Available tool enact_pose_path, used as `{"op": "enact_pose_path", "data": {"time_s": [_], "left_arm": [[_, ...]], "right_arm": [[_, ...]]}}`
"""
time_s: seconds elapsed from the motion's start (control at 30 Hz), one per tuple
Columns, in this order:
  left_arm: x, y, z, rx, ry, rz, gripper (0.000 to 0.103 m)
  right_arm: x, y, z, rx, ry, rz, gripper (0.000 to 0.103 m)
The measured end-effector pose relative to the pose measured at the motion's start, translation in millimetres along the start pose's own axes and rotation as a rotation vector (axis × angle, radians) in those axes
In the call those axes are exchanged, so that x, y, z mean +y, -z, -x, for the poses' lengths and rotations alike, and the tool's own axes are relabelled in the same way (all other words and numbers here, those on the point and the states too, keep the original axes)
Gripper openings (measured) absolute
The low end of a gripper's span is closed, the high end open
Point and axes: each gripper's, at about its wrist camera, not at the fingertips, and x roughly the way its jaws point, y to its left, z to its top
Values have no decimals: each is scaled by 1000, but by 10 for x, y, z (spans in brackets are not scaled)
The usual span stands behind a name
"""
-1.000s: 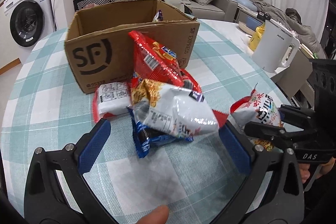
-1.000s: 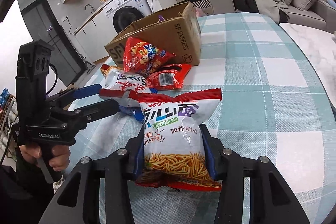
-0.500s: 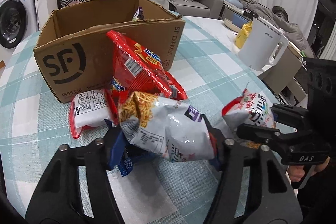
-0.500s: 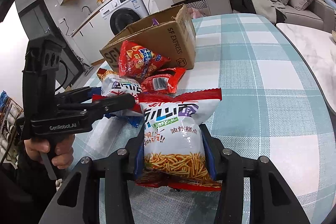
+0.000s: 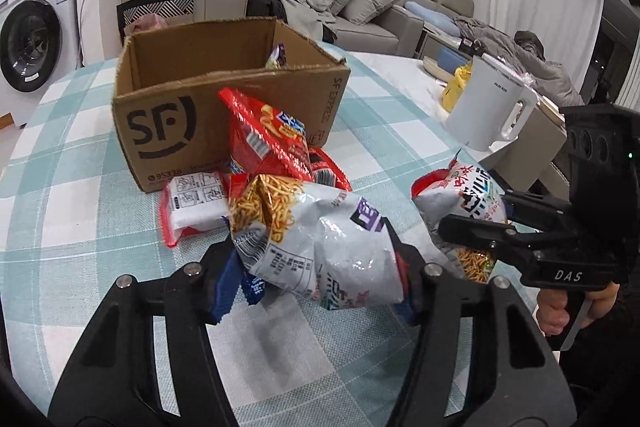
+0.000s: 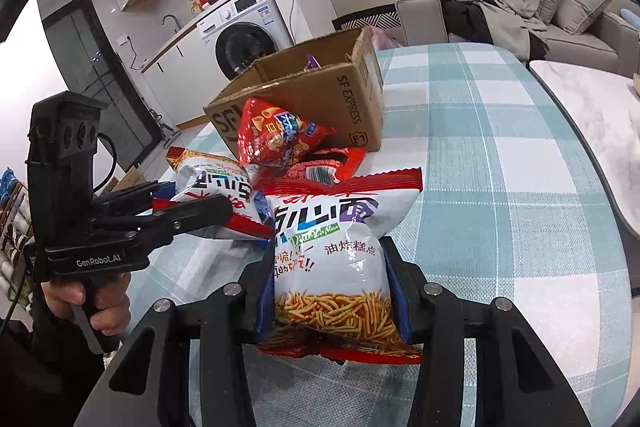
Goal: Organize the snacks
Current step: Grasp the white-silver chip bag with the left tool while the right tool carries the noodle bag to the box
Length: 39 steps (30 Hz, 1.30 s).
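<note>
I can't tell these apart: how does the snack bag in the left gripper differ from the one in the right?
The left bag lies sideways and crumpled between the fingers; the right bag stands upright and smooth. The left bag shows its printed back with a barcode, the right bag its front with big lettering. In the left wrist view a blue packet hangs under the left bag; the right bag is alone. Both are white bags picturing fried sticks, each clamped in a gripper.

Glossy plastic snack bags (image 5: 320,247), matt cardboard box (image 5: 224,107)
</note>
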Motion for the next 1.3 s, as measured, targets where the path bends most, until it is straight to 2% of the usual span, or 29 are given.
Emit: {"op": "enact_pose_path", "data": {"time_s": [0.3, 0.6, 0.9, 1.3], "left_arm": [[121, -62, 479, -77, -29, 16, 58], [289, -237, 881, -159, -106, 39, 58], [557, -510, 984, -198, -166, 74, 59], [637, -953, 760, -231, -211, 73, 59]], "right_arm": [[182, -233, 78, -46, -1, 41, 46], [306, -539, 91, -86, -3, 45, 46], [347, -843, -36, -108, -3, 34, 46], [404, -1249, -213, -139, -14, 38, 46]]}}
